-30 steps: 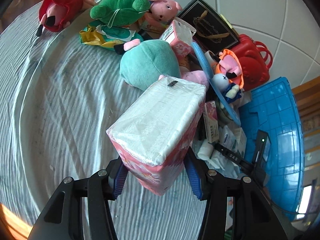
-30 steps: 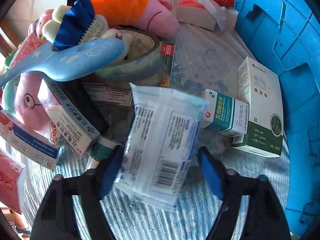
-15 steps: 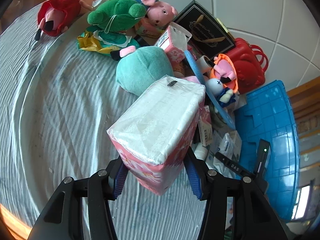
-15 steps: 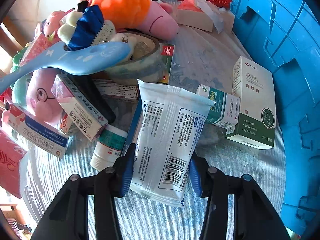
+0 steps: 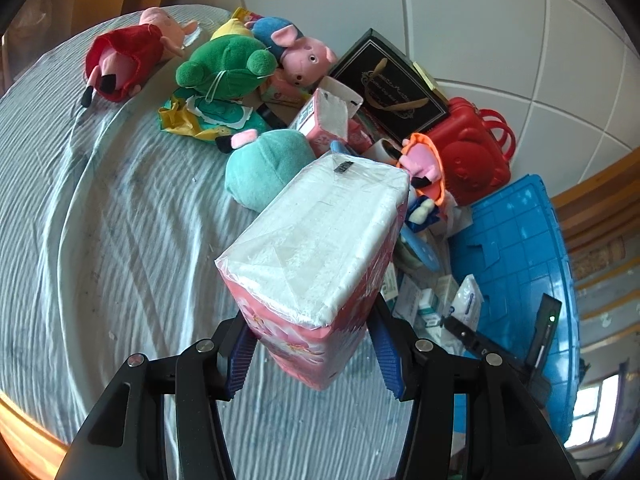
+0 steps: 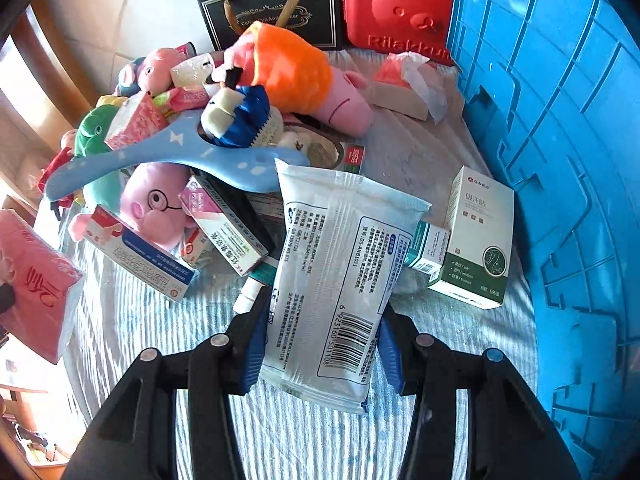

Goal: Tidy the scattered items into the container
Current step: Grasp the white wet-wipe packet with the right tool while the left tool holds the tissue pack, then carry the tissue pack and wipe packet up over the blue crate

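Note:
My left gripper (image 5: 314, 354) is shut on a pink-and-white tissue pack (image 5: 320, 248), held up above the striped cloth. The same pack (image 6: 34, 280) shows at the left edge of the right wrist view. My right gripper (image 6: 322, 344) is shut on a white wet-wipe pouch (image 6: 340, 280) with a barcode, lifted off the cloth. The blue crate (image 6: 560, 160) stands close on the right; in the left wrist view the blue crate (image 5: 520, 248) lies at the right. Scattered plush toys and medicine boxes lie ahead of both grippers.
A teal plush (image 5: 268, 168), green frog plush (image 5: 224, 66), pink pig plush (image 6: 160, 208), blue hanger (image 6: 160, 156), green-and-white box (image 6: 478, 236), red case (image 6: 396, 4) and black gift bag (image 6: 272, 12) crowd the cloth. A tiled wall rises behind.
The right jaws closed on the wet-wipe pouch and lifted it off the cloth. The left gripper rose with the tissue pack, so the pile looks farther away.

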Motion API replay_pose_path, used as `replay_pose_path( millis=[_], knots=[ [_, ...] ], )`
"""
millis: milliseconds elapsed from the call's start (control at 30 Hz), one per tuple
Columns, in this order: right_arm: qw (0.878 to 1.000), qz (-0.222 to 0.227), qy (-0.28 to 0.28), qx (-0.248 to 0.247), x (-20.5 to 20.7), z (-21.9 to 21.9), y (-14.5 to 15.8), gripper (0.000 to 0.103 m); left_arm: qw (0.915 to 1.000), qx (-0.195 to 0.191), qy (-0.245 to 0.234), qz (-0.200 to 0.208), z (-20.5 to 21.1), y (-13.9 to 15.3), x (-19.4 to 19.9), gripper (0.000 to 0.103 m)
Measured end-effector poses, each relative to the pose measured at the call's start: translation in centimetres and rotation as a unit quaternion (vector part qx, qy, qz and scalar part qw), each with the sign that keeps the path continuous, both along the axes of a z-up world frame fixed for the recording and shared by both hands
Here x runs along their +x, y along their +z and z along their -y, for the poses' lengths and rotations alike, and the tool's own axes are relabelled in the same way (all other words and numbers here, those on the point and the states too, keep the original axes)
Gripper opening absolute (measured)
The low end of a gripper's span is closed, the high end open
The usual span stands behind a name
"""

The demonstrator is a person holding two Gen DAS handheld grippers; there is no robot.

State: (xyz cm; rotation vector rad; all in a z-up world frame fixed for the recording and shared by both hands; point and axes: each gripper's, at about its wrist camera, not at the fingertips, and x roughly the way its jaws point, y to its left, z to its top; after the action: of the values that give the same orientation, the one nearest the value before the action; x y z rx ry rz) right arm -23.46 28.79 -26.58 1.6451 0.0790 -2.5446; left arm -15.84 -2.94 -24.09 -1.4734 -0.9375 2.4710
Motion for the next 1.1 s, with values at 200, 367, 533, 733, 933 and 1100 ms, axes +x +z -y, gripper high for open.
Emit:
replay_pose_path(
  millis=[200, 367, 533, 733, 933, 1100],
  knots=[
    [0.999, -0.031, 0.023, -0.019, 0.5, 0.2, 4.7, 0.047, 0.9996, -0.006, 0.014, -0.023, 0.5, 2.8, 0.8, 0.052],
    [0.997, -0.053, 0.041, -0.031, 1.8, 0.7, 7.8, 0.047, 0.9988, -0.015, 0.019, -0.042, 0.5, 5.1, 1.0, 0.052],
    [0.995, -0.071, 0.065, -0.038, 2.8, 0.6, 10.1, 0.047, 0.9975, -0.022, 0.025, -0.063, 0.1, 7.5, 1.3, 0.051],
    [0.991, -0.089, 0.093, -0.043, 3.7, 0.2, 12.2, 0.047, 0.9959, -0.025, 0.032, -0.081, -0.8, 9.9, 1.2, 0.051],
    [0.986, -0.113, 0.107, -0.057, 4.3, -0.9, 14.8, 0.047, 0.9932, -0.034, 0.028, -0.108, -2.9, 12.6, 0.7, 0.051],
    [0.981, -0.140, 0.112, -0.069, 4.9, -3.0, 17.6, 0.047, 0.9899, -0.037, 0.019, -0.136, -5.8, 15.1, -0.3, 0.051]
  ],
)
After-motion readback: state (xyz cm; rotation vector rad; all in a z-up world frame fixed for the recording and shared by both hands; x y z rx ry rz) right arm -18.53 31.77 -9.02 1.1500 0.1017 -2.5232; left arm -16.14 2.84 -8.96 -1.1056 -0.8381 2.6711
